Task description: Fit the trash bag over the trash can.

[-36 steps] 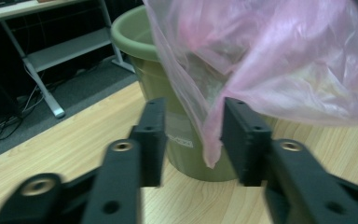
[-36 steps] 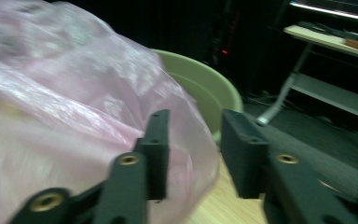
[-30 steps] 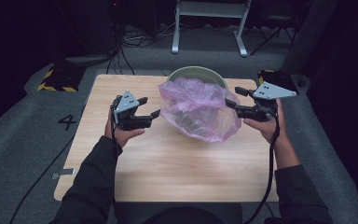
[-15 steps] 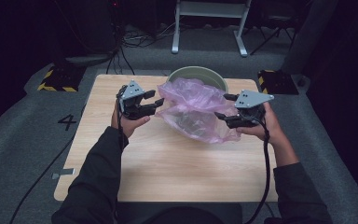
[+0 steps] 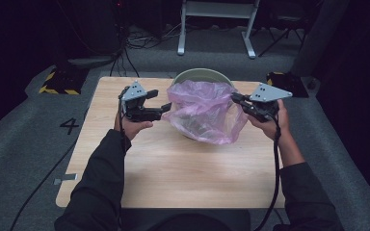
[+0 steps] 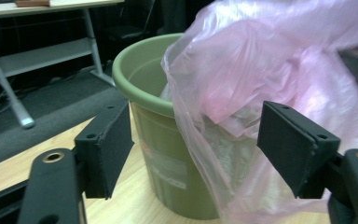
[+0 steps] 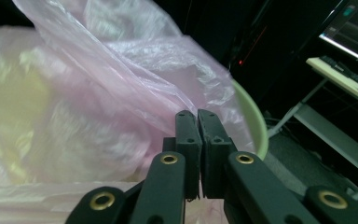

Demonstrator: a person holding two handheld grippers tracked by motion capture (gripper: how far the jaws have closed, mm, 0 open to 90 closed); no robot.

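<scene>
- Dark room, pale wooden tabletop (image 5: 173, 168) in the middle.
- Right gripper (image 5: 238, 100) has just clamped its jaws on the thin pink plastic bag (image 5: 204, 113).
- Left gripper (image 5: 160, 107) has just spread wide beside the bag, holding nothing.
- Bag drapes over a round green plastic bucket (image 6: 168, 140) standing on the tabletop.

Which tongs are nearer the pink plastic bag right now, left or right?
Right. The right tongs are pinched shut on the edge of the pink plastic bag, their jaws having just closed. The left tongs stand open just off its other side, not gripping it.
</scene>
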